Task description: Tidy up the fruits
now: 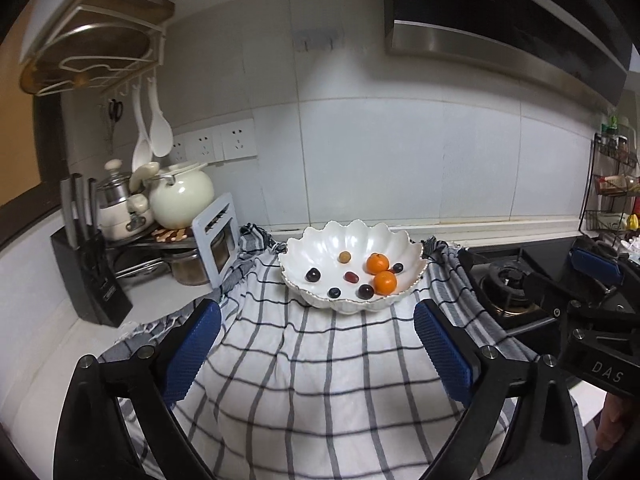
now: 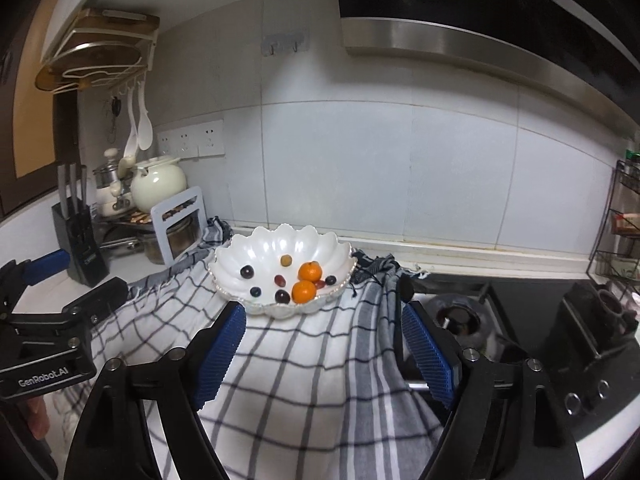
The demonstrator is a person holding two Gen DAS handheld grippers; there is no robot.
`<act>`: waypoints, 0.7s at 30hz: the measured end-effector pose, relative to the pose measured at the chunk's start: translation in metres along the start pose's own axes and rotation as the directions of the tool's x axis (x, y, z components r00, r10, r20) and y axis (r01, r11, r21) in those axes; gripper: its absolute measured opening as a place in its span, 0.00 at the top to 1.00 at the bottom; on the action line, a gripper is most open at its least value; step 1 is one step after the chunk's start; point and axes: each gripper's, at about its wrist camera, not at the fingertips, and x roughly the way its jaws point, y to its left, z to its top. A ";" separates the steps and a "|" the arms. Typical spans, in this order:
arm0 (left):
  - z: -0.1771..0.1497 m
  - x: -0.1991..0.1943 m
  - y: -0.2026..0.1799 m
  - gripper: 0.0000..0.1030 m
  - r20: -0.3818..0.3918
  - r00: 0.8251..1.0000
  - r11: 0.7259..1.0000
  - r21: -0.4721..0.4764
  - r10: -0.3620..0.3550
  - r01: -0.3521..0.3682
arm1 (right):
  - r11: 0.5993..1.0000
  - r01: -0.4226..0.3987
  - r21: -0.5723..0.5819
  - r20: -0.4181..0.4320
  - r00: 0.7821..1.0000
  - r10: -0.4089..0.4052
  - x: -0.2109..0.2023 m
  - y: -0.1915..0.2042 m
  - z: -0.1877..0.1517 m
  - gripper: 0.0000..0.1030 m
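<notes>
Mostly small dark fruits (image 1: 313,275), two oranges (image 1: 377,263)

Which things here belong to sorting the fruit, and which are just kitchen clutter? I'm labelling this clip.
Job: white scalloped bowl, two oranges, dark grapes, checked cloth.
Clutter: knife block, cream kettle, gas burner, spice rack.
</notes>
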 end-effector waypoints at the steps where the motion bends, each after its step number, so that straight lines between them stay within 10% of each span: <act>1: -0.003 -0.007 0.000 0.03 0.006 1.000 1.000 -0.004 0.003 -0.003 | 1.000 0.002 -0.002 0.002 1.000 -0.002 -0.006 0.000 -0.003 0.21; 21: -0.044 -0.108 -0.008 0.00 0.046 0.998 0.998 0.022 -0.052 0.051 | 0.999 0.032 0.044 0.024 0.999 -0.033 -0.113 0.002 -0.056 0.18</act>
